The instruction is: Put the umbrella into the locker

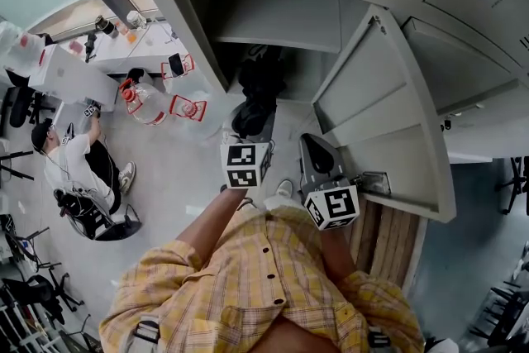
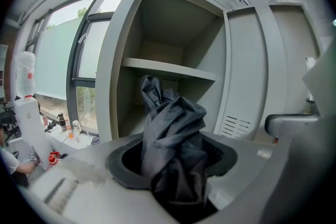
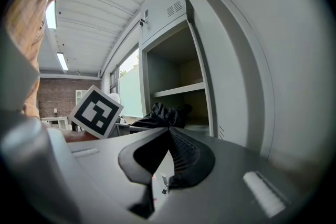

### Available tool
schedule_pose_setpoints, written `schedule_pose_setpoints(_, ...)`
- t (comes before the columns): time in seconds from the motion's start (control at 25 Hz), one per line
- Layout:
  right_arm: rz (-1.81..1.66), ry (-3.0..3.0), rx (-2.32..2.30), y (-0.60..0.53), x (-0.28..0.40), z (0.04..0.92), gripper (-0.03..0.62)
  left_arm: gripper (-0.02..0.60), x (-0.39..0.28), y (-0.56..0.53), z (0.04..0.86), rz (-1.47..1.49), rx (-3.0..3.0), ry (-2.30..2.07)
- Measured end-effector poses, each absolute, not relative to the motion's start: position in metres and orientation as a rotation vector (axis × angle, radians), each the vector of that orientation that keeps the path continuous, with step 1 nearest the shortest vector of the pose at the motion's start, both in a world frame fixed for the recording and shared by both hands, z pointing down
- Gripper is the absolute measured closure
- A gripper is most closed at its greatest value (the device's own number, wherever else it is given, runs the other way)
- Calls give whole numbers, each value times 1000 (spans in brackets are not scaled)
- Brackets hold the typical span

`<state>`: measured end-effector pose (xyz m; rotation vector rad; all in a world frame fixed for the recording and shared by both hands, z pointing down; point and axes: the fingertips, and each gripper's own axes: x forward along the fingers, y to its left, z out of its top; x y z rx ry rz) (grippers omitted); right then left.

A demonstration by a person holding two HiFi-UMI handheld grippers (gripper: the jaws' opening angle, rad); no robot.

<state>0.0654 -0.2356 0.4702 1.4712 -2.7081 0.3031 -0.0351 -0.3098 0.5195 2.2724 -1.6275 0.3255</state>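
Umbrella (image 2: 176,149), black and bundled, we grip in our left claw (image 2: 170,168) at frame centre, before the open locker (image 2: 113,86); our empty right claw (image 3: 168,131) is pinched closed beside the swung-out door (image 1: 372,112) at right.

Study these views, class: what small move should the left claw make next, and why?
Probably ease the left claw forward, carrying the umbrella under the shelf into the locker. That claw is shut on the folded dark umbrella, which faces the opening, and the door stands wide open. The right claw is shut and empty.
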Motion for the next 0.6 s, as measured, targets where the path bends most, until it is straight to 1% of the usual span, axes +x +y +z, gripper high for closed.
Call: schedule_pose_setpoints(0.6,305,-2700,1476,-249,65,473,595,337,-26,-357,538,348,2309,-1664)
